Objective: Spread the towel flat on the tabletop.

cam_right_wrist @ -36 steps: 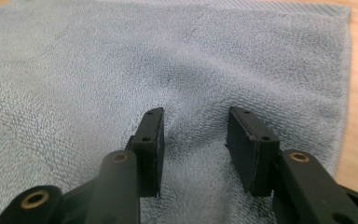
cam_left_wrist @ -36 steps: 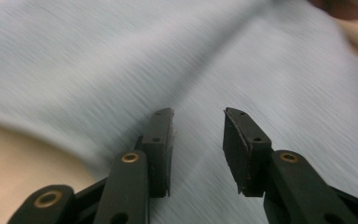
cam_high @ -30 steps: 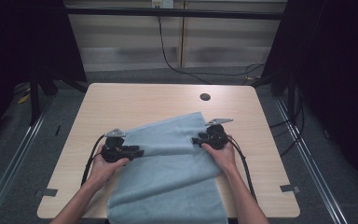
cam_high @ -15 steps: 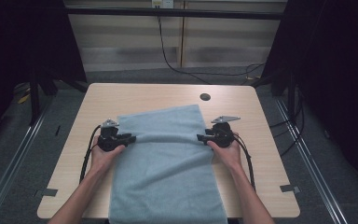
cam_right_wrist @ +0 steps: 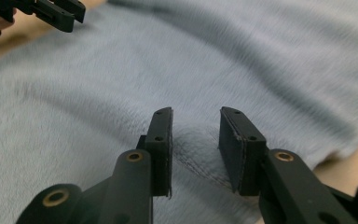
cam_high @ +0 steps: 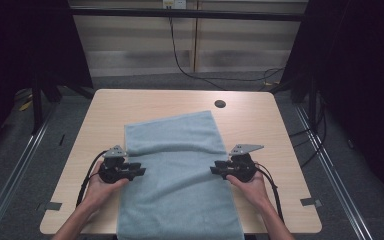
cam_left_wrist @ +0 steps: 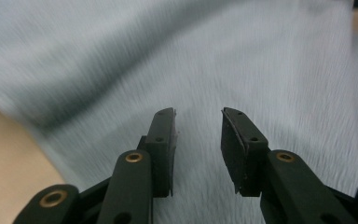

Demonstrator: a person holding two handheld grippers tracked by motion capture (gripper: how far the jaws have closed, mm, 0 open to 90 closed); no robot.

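A light blue towel lies spread on the wooden table, its long axis running from twelve o'clock, just short of the small dark grommet hole, down to six o'clock, where it hangs over the near edge between the person's forearms. A soft crease crosses it from side to side about a third of the way down from the far end. The left gripper sits at the towel's nine o'clock edge and the right gripper at its three o'clock edge, each pointing inward at the cloth, level with one another. In the left gripper view the left gripper has its jaws parted with a clear gap and only towel pile behind them, nothing pinched. In the right gripper view the right gripper has just been closing its jaws, yet a gap remains and the stitched hem lies below and between the pads without being pressed. Both hands are about equally near, one per long edge, so the towel lies straight ahead of each pair of jaws; a next grasp would likely take both side hems at once.
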